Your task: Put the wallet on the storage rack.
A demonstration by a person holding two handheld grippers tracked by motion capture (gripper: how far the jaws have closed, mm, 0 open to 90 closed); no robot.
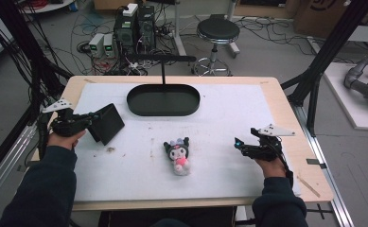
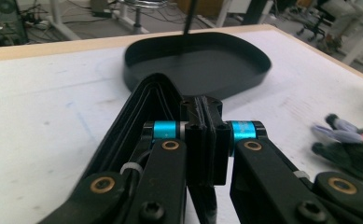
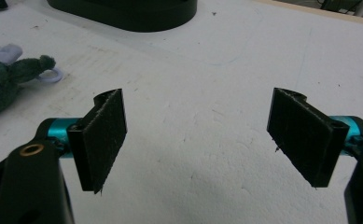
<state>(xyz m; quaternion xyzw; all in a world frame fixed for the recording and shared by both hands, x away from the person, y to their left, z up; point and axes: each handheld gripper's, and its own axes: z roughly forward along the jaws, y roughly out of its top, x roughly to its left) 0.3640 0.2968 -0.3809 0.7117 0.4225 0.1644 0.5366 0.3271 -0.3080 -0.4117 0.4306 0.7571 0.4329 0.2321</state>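
White table [image 1: 229,118], left hand-held gripper [image 1: 92,120] clamped on black wallet [image 1: 108,123] – lifted; right hand-held gripper [image 1: 242,144] wide open, holding nothing

On the table [image 1: 248,94] there is one black oval tray [image 1: 163,100] near the far edge, one small black tray [image 1: 107,124] held up near the left edge, and one plush toy [image 1: 178,155] toward the near edge. Two grippers: left gripper [image 1: 92,119], right gripper [image 1: 242,144].
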